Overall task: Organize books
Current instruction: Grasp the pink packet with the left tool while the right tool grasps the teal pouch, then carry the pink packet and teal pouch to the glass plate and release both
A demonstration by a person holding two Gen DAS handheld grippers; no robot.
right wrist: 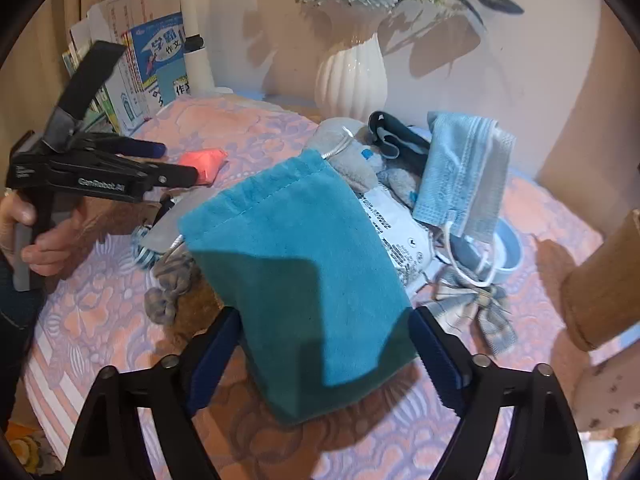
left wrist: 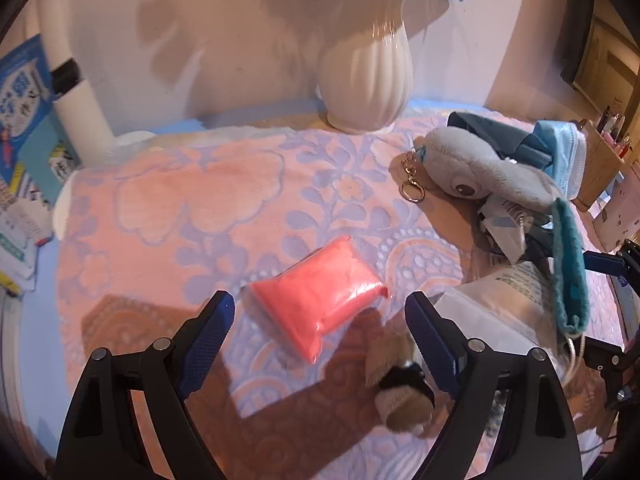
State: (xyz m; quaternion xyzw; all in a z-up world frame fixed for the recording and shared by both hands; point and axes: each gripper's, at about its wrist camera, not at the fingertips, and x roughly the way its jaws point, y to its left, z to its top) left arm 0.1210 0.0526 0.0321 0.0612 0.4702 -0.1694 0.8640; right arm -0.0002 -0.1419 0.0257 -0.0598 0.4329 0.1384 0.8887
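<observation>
A pink floral cloth (left wrist: pixel 208 200) covers the table by a white wall (right wrist: pixel 248 12). Books (right wrist: pixel 160 64) show Chinese print. Left gripper (left wrist: pixel 320 312), lettered "GenRobot.AI", and right gripper (right wrist: pixel 324 332) both gape, released.

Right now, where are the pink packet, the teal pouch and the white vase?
pink packet (left wrist: pixel 320 294): left wrist view, middle of its top face.
teal pouch (right wrist: pixel 296 256): right wrist view, centre of the cloth.
white vase (right wrist: pixel 351 76): right wrist view, its ribbed belly.

The left gripper (left wrist: pixel 320 312) has black arms, blue ribbed pads, silver screws; its side reads "GenRobot.AI"; bare-skinned hand (right wrist: pixel 44 232), dark sleeve.
</observation>
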